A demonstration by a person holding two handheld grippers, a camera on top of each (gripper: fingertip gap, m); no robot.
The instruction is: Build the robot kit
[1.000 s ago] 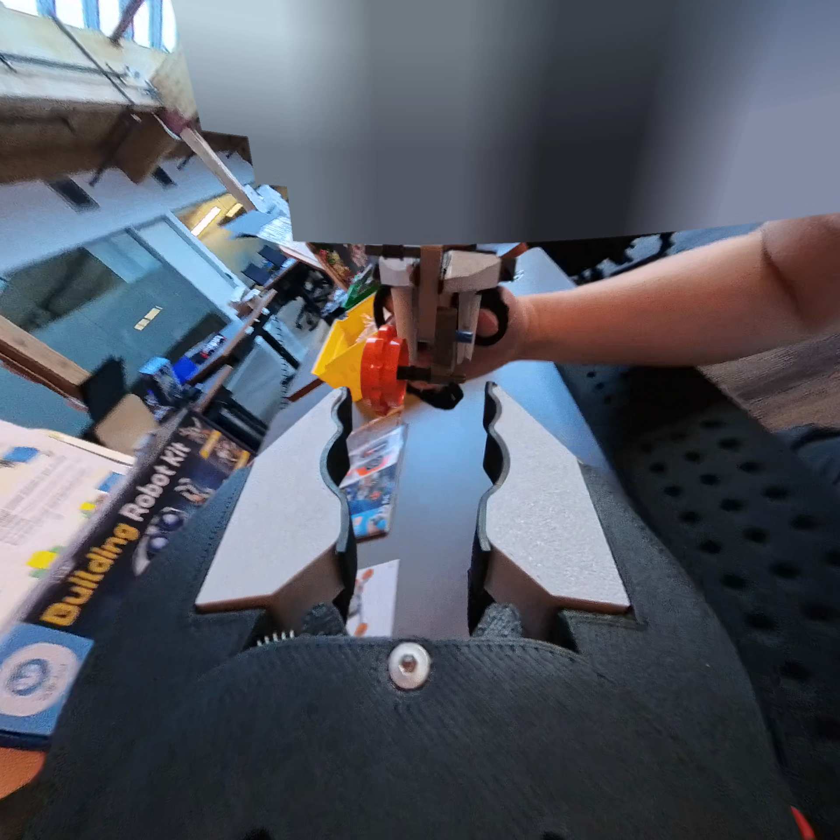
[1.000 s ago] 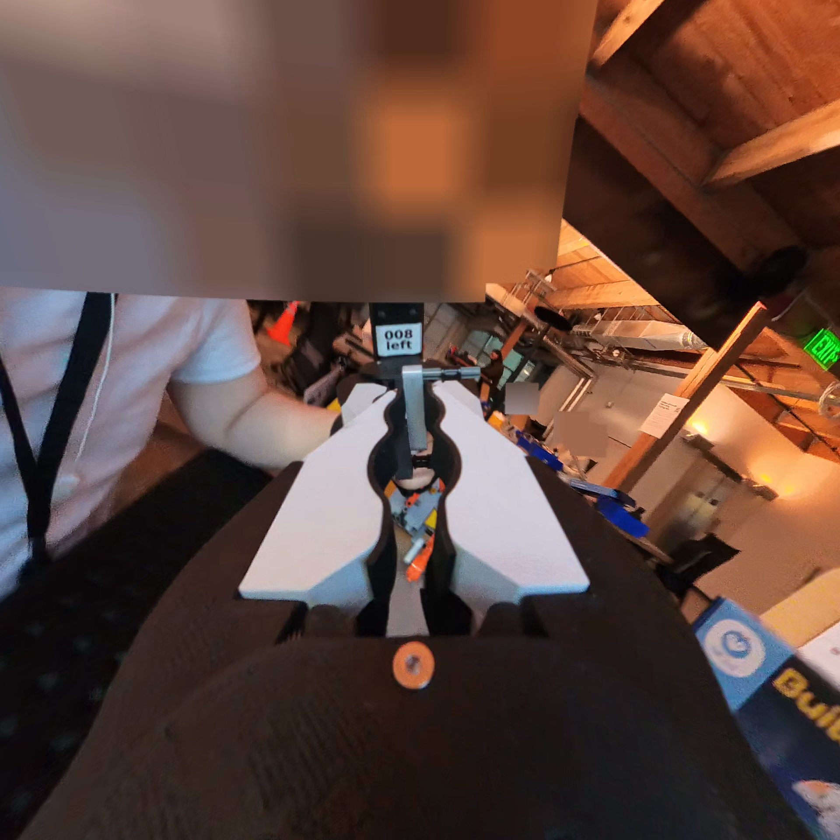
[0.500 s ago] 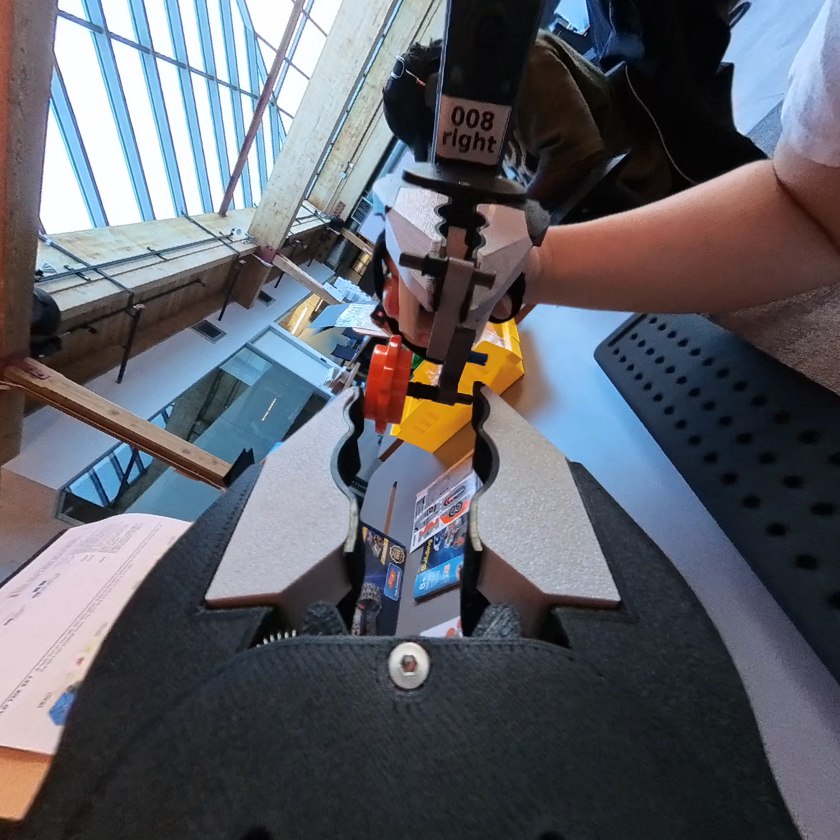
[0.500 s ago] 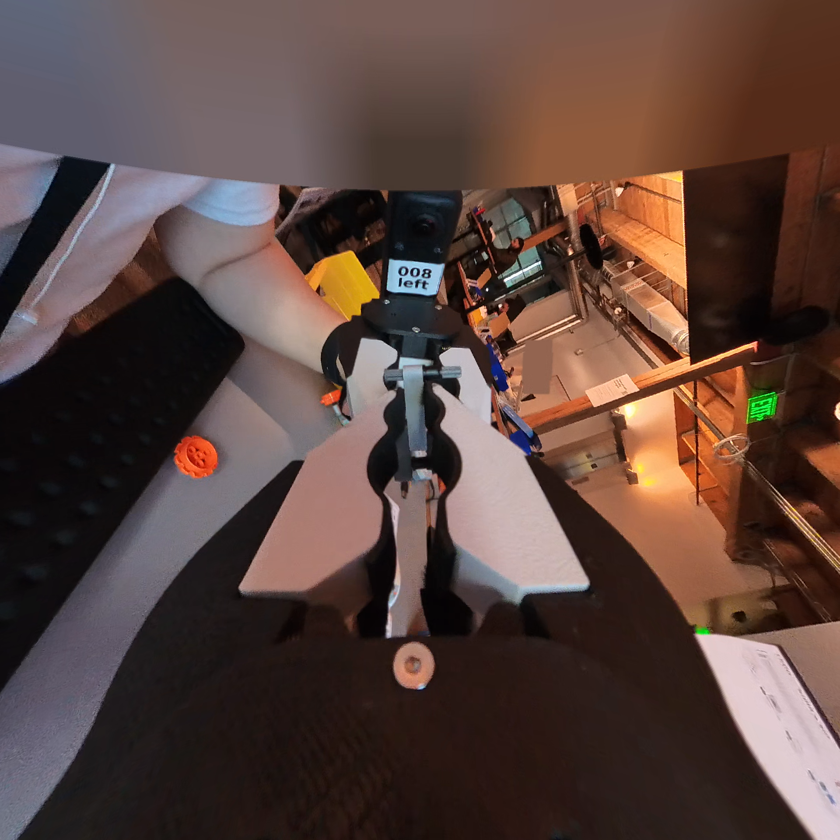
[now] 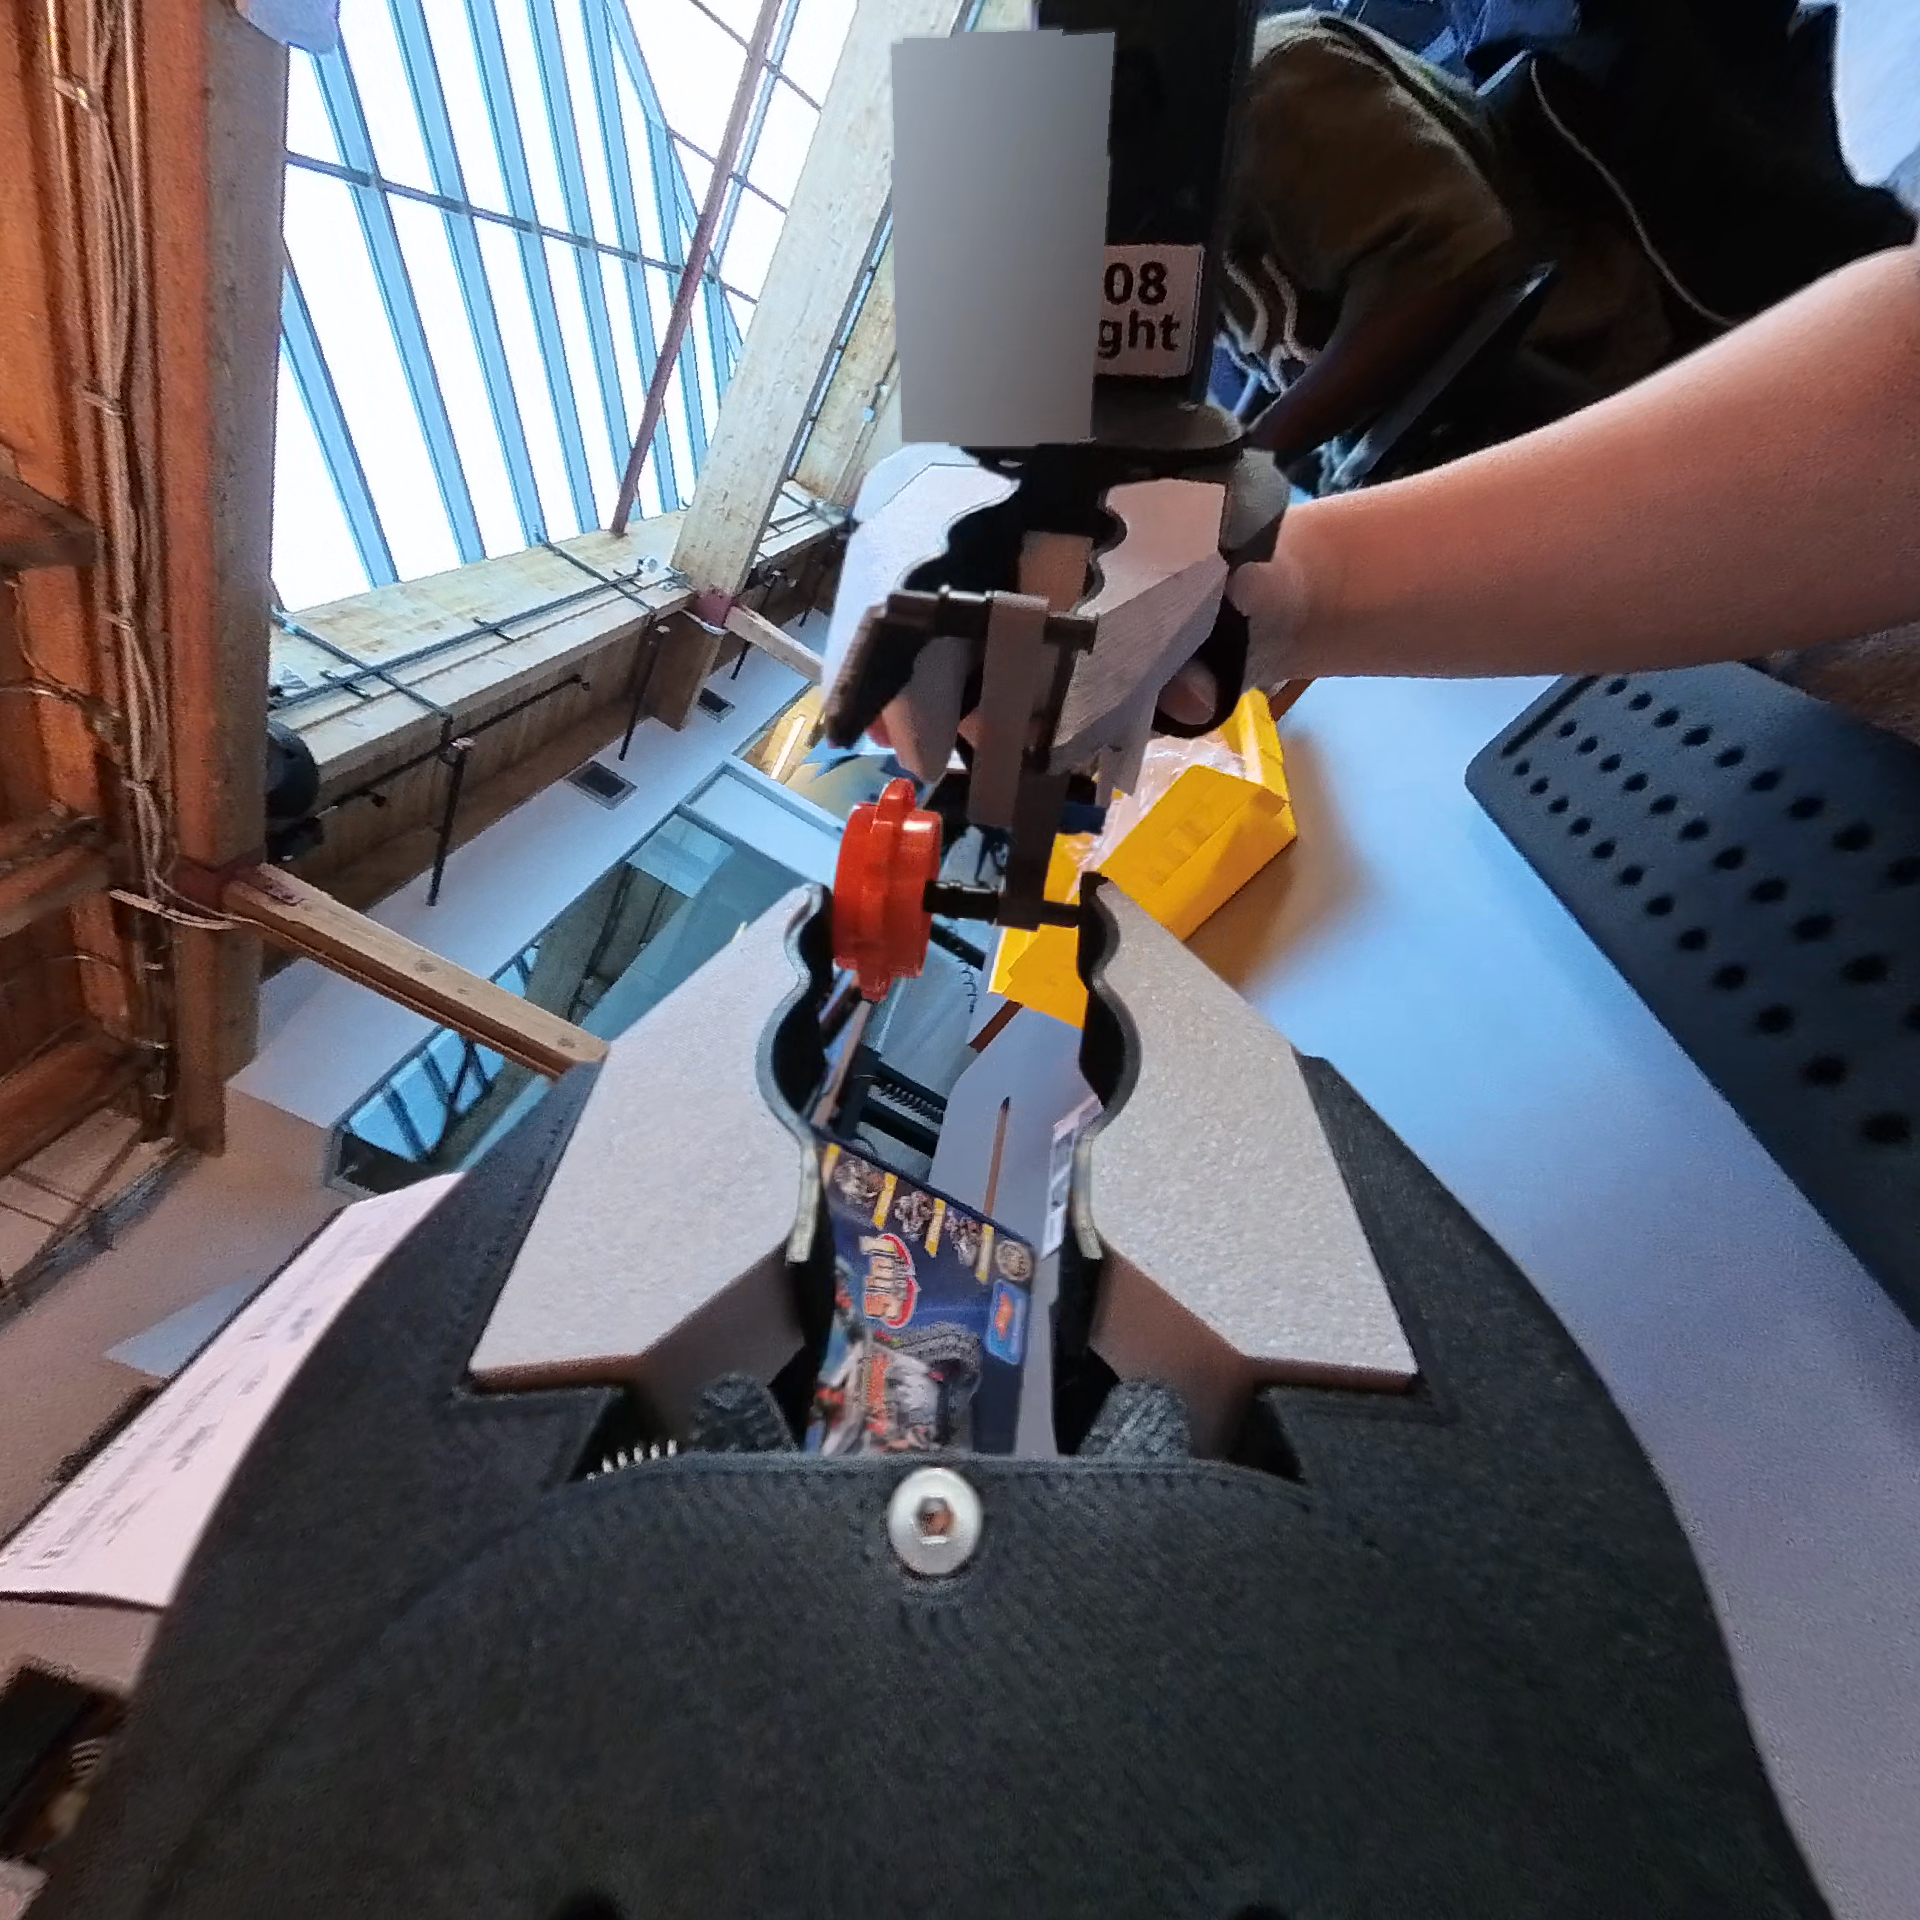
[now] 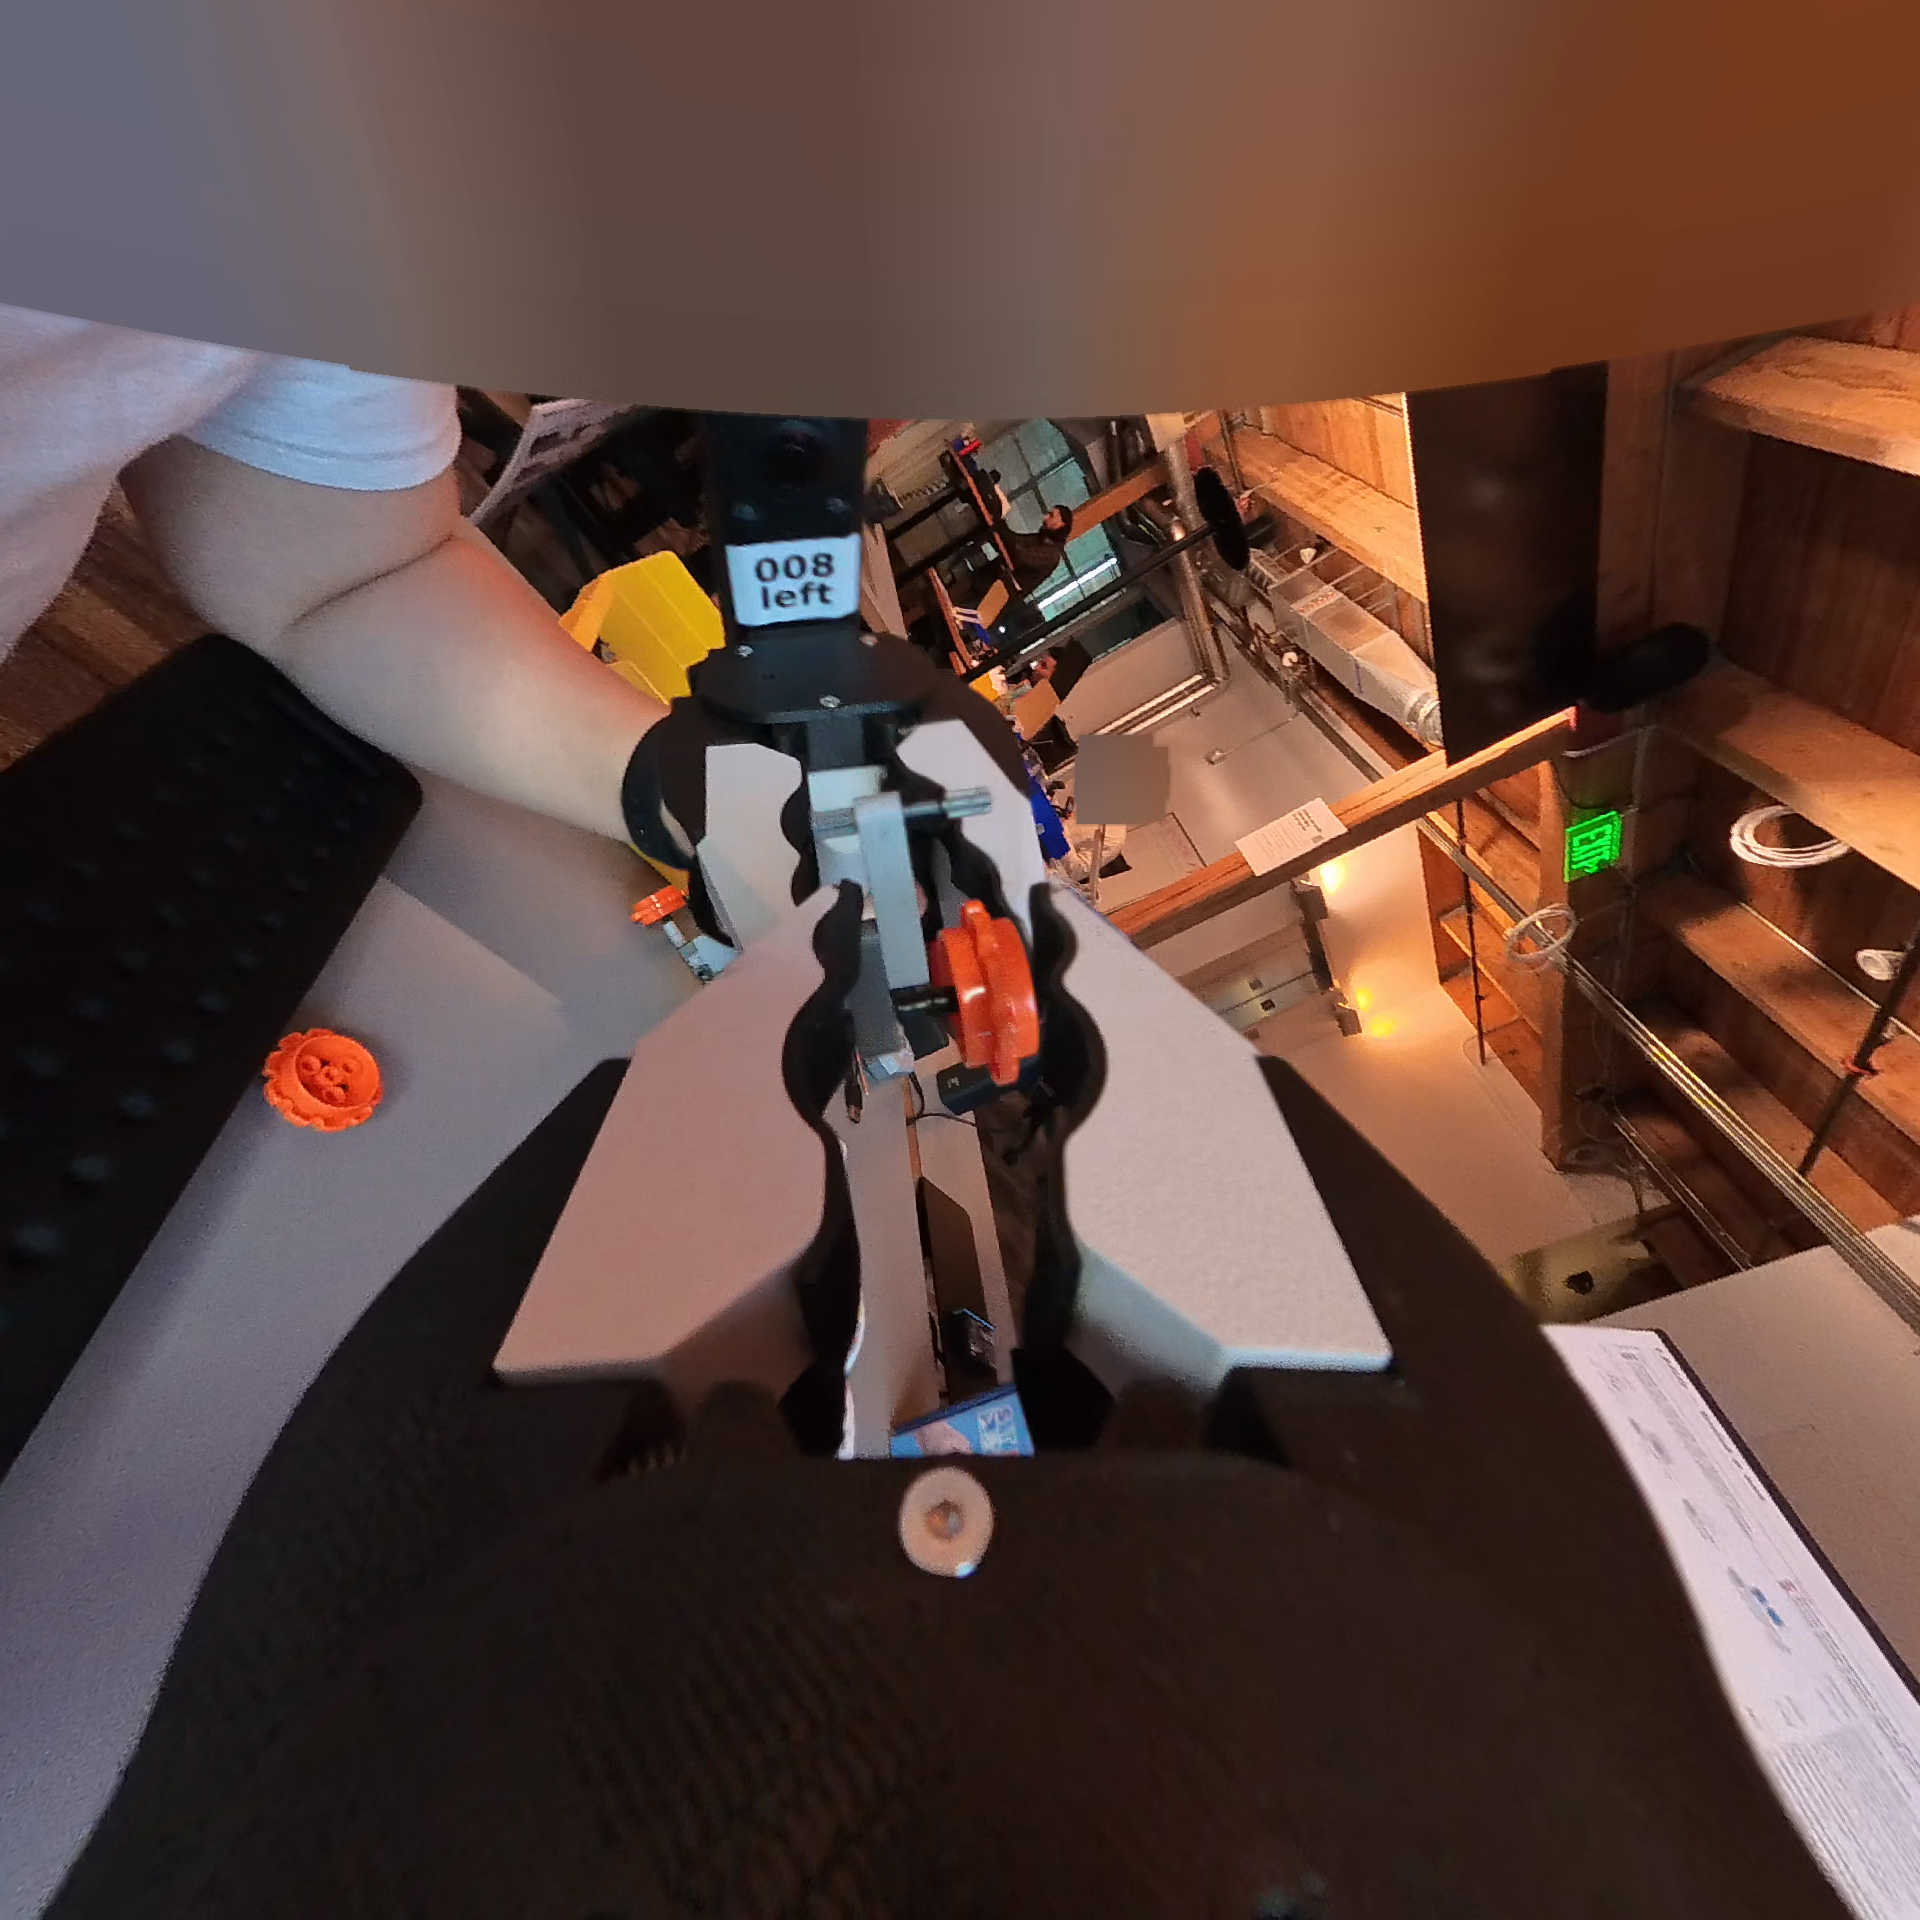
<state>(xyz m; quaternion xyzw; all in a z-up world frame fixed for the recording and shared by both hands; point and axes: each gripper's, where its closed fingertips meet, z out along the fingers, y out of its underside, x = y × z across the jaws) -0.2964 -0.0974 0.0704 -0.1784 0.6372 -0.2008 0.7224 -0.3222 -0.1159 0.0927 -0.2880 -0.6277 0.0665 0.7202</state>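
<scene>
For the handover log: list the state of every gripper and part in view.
left gripper, open, tips flanking the mounted orange gear and black axle.
right gripper, around the grey beam; grip unclear.
mounted orange gear, upright on the black axle, which runs through the grey beam.
loose orange gear, lying flat on the table.

Timber beams (image 5: 790, 312), bright skylight (image 5: 468, 343), grey table (image 5: 1475, 1091), warm lamps (image 6: 1330, 878)
</scene>
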